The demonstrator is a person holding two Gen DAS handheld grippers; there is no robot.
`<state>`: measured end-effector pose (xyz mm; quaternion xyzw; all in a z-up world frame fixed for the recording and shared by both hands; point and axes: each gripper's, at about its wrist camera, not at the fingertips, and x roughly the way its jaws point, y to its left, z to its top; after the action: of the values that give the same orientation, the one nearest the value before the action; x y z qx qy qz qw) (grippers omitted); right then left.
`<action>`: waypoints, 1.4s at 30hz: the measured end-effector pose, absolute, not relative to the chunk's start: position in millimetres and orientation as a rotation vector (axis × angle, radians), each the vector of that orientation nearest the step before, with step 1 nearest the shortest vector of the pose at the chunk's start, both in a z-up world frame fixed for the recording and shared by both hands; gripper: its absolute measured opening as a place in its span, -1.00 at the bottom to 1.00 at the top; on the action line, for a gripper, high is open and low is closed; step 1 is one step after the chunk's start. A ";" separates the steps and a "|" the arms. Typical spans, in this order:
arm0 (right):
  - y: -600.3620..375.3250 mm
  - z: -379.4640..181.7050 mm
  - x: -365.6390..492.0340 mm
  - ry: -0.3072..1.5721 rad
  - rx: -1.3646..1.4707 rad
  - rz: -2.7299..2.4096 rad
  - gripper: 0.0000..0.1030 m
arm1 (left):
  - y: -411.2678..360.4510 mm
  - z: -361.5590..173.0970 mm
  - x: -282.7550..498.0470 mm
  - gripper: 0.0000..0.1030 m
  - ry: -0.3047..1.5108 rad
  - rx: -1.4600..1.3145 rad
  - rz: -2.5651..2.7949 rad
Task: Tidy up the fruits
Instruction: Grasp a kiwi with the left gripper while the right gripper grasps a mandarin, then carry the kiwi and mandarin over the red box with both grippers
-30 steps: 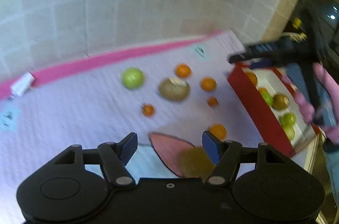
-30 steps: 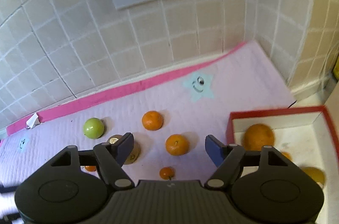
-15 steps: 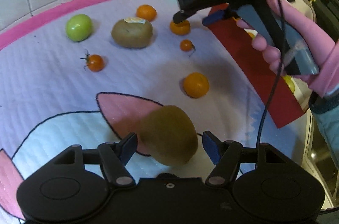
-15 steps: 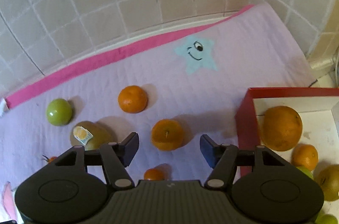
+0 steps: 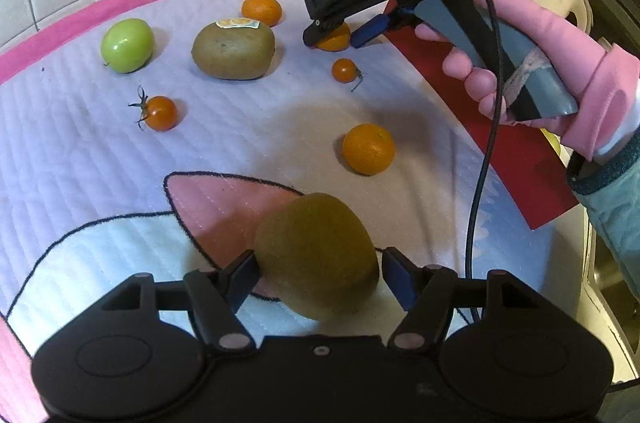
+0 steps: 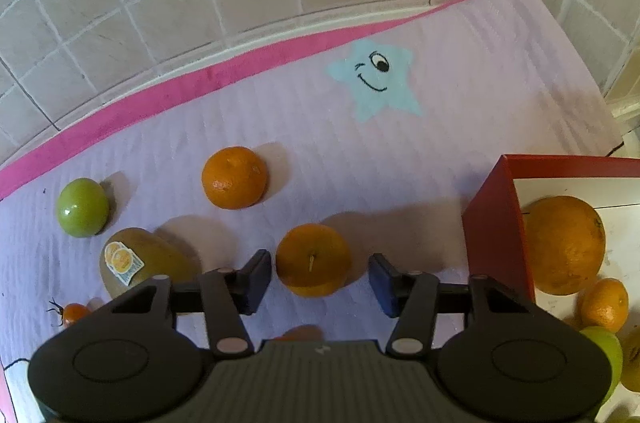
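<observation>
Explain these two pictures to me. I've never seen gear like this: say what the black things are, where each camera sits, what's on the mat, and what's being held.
No robot here: a person holds a two-finger gripper in each hand, with a camera on each looking along its fingers. The left camera shows the left gripper around a kiwi, with a gap at its right finger, so nothing is gripped yet. It also shows the person's gloved hand holding the right gripper. The right camera shows that gripper's jaws closing around a mandarin, not yet pressing it. On the mat lie more mandarins, a stickered kiwi, a green fruit and small tomatoes. The red box holds sorted fruit.
</observation>
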<state>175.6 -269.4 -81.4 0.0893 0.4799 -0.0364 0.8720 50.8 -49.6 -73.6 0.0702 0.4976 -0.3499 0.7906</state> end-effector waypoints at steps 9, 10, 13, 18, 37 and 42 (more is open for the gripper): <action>-274.0 -71.2 167.8 0.977 0.229 -0.043 -0.19 | -42.4 -72.3 46.9 0.44 1.028 0.133 -0.759; -275.1 -65.6 162.4 0.965 0.239 -0.036 -0.19 | -41.2 -71.0 46.5 0.44 1.025 0.126 -0.757; -278.9 -44.0 146.0 0.915 0.245 -0.026 -0.19 | -41.0 -61.6 45.0 0.44 1.002 0.120 -0.748; -300.8 1.5 110.4 0.812 0.228 -0.037 -0.19 | -50.9 -33.0 45.4 0.44 0.918 0.120 -0.762; -428.3 44.2 -21.9 0.687 0.226 -0.314 -0.19 | -210.4 47.8 95.2 0.44 0.719 0.173 -0.959; -449.4 28.0 -43.2 0.724 0.242 -0.344 -0.19 | -265.7 47.2 109.4 0.44 0.770 0.153 -1.032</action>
<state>-43.2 -449.4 28.0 0.1174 0.3516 -0.1668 0.9137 109.4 -265.7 47.2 0.0712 0.3586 -0.4806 0.7971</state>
